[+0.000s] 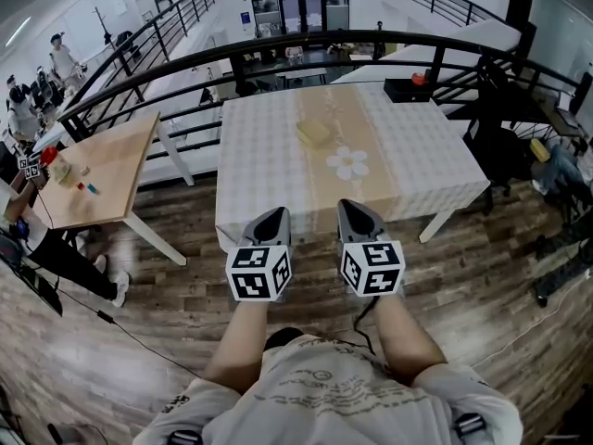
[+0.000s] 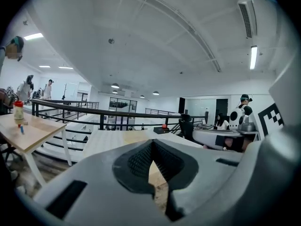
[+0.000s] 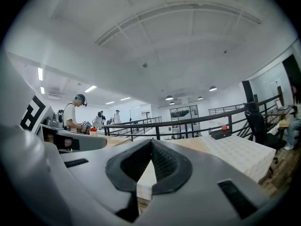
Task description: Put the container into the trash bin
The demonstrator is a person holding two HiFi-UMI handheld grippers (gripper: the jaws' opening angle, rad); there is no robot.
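Note:
A small yellowish container [image 1: 315, 133] lies near the middle of the table [image 1: 269, 156], which has a white and beige checked cloth with a daisy print [image 1: 347, 162] on it. No trash bin shows in any view. My left gripper [image 1: 275, 214] and right gripper [image 1: 350, 206] are side by side, close to my body, at the table's near edge and well short of the container. In the left gripper view the gripper [image 2: 152, 142] is shut with nothing in it. The right gripper view shows that gripper [image 3: 151, 142] shut and empty too.
A black box with a red item [image 1: 408, 87] sits at the table's far right corner. A wooden side table [image 1: 102, 170] with small objects stands to the left, and a black railing [image 1: 306, 49] curves behind. Chairs and gear [image 1: 556, 174] crowd the right; cables lie on the wooden floor.

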